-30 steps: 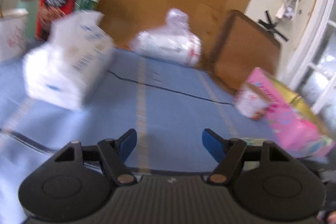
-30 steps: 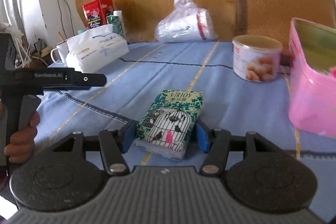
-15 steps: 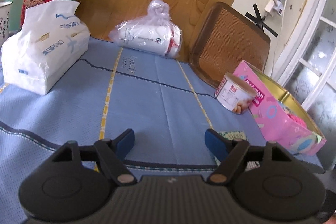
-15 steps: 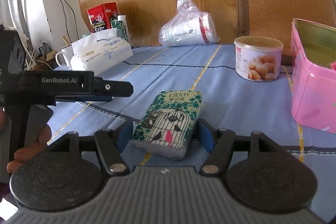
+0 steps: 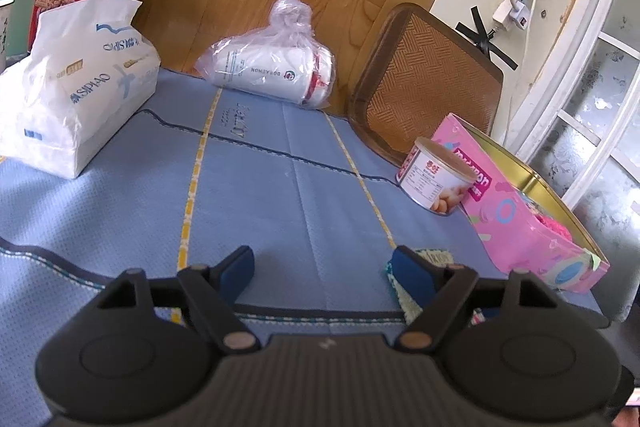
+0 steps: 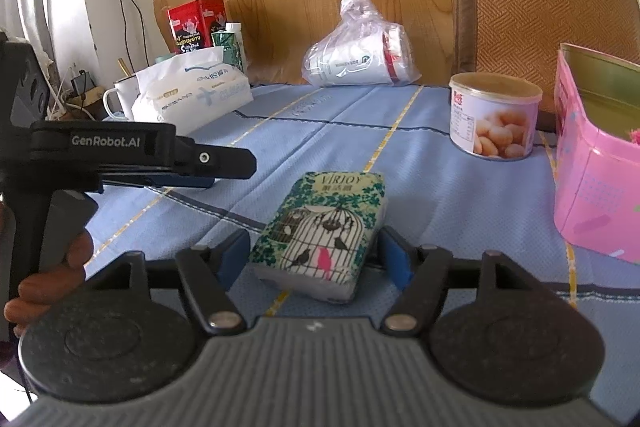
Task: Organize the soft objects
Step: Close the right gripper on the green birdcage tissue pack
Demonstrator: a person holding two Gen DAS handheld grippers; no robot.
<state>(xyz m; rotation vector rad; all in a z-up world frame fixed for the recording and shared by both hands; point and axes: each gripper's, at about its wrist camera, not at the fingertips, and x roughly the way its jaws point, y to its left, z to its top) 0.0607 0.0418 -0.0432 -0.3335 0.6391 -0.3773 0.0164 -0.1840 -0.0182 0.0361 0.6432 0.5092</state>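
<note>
right gripper (image 6: 310, 257) wide, pads now astride tissue pack (image 6: 320, 223), not clamped | left gripper (image 5: 322, 267) wide, empty, steadied over desk (image 5: 280, 187) | grasp looks imminent

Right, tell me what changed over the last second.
The left gripper swung rightward and forward across the table, ending level beside the tissue pack, empty. The right gripper stayed around the pack, fingers not visibly pressing. Pack, can and pink tin unmoved.

green birdcage-print tissue pack (image 6: 326, 223), flat on blue tablecloth (image 6: 440, 187)
</note>
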